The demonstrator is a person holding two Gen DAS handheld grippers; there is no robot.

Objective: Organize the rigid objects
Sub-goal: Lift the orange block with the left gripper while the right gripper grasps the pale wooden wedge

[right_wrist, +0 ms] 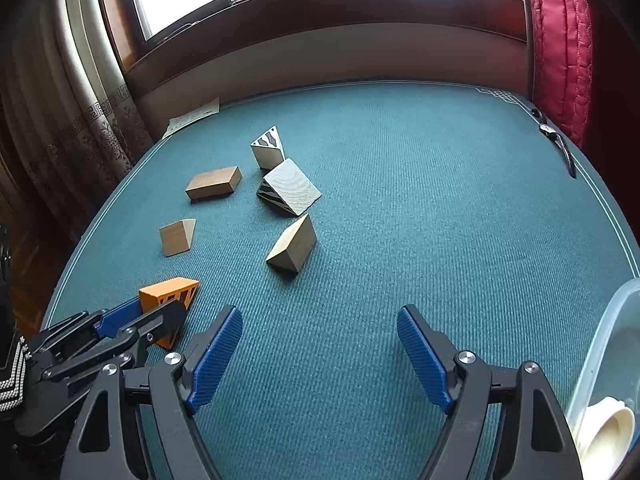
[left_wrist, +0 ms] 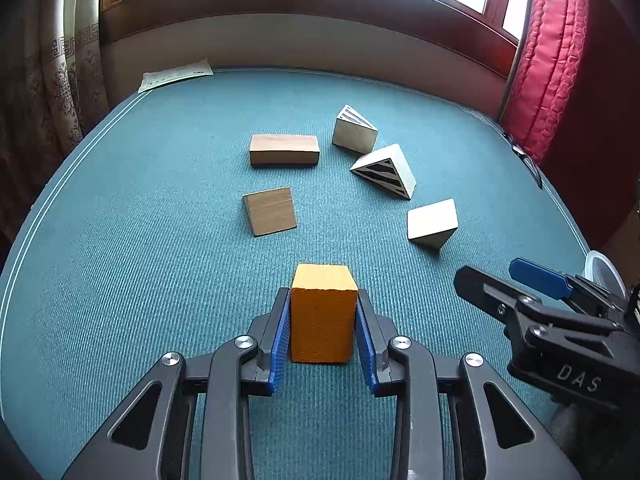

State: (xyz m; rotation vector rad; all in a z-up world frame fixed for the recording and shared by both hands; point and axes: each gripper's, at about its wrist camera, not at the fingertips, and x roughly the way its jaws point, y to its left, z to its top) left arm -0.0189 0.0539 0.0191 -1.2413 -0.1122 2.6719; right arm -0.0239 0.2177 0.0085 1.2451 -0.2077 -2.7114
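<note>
Teal felt worktop [left_wrist: 140,280] under a window, patterned curtain to the left, red quilted cushion to the right.

Left claw [left_wrist: 323,320] is clamped on the orange block [left_wrist: 323,314]; both blue pads press its sides, at the near edge of the worktop. Can't tell if its base sits on the felt or is just lifted. Right claw [right_wrist: 320,356] has its fingers wide apart, nothing between them, hovering over bare felt beside the clear plastic container [right_wrist: 608,360].

Step looks like pick-up of the orange block. Next move probably: carry it right to the container, keeping clear of the right claw.

Count on the felt, beyond the held block:
- 2 brown wooden pieces: flat rectangular block [left_wrist: 285,149], wedge [left_wrist: 271,211]
- 3 pale triangular prisms: two with striped ends [left_wrist: 354,130] [left_wrist: 386,176], one plain [left_wrist: 432,223]
- 1 paper sheet [left_wrist: 176,75] at the far-left edge
</note>
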